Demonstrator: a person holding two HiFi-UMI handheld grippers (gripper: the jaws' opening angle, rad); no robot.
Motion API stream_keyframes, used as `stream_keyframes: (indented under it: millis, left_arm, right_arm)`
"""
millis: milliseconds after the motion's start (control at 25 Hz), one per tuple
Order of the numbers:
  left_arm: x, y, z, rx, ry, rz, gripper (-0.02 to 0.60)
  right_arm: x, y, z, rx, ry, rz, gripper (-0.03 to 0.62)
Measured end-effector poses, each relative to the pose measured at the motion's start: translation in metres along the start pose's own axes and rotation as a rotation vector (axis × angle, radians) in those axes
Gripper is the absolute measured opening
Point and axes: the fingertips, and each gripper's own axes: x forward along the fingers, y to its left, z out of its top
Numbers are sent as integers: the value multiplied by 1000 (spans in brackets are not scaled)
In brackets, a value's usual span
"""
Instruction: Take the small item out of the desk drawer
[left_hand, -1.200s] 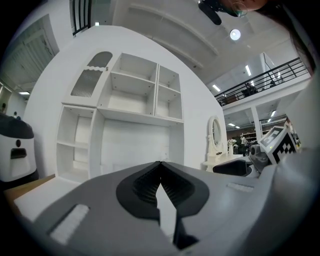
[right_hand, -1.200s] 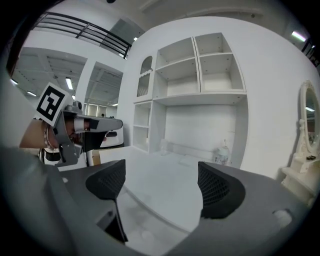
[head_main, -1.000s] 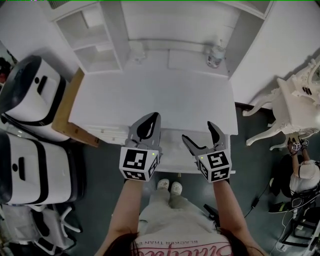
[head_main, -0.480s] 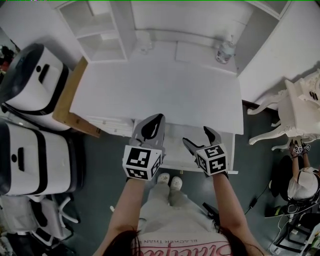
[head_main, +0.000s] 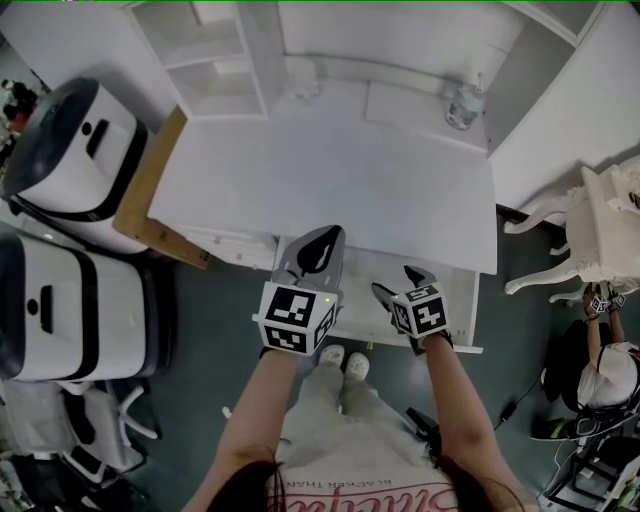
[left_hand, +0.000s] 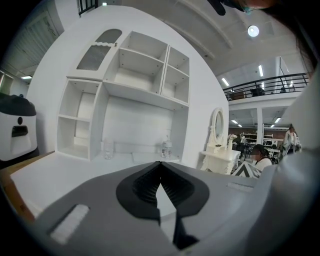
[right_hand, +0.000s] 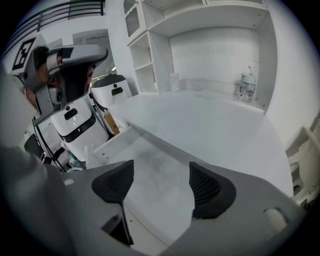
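**Inspector:** What is recorded for the containers?

**Recorder:** The drawer (head_main: 372, 268) is found pulled out from under the near edge of the white desk (head_main: 330, 190). Only a pale floor is shown inside it, and the small item cannot be made out in any view. A clear bottle (head_main: 464, 105) is stood upright at the far right of the desktop. A clear glass (left_hand: 108, 148) is stood at the far middle. The contents of neither can be told. Open shelf compartments (head_main: 215, 62) are mounted at the far left.

**Inspector:** And the grippers?

**Recorder:** The left gripper (left_hand: 160, 165) is held over the drawer's left part. Its jaws are pressed together tip to tip, with nothing pinched. The right gripper (right_hand: 159, 187) is held over the drawer's right part. Its jaws are spread and closing, and only the drawer floor is seen between them.

**Inspector:** Surface and room?

**Recorder:** The desktop is noted as plain white. A wooden board (head_main: 150, 215) is set against the desk's left edge, beside two white-and-black machines (head_main: 70, 150). A white ornate table (head_main: 610, 220) is stood at the right, with another person (head_main: 600, 365) near it. The floor (head_main: 220, 320) is dark.
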Motion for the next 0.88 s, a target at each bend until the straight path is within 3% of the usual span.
stream_keyframes:
  millis: [480,880]
  left_arm:
    - [10,7,-6,-15,33,-3,-2]
    - [13,16,-14,-26,48,16,-2]
  right_arm:
    - [44,-8,-42,21,194,25,302]
    - [74,-5,-66,-2,269,39,281]
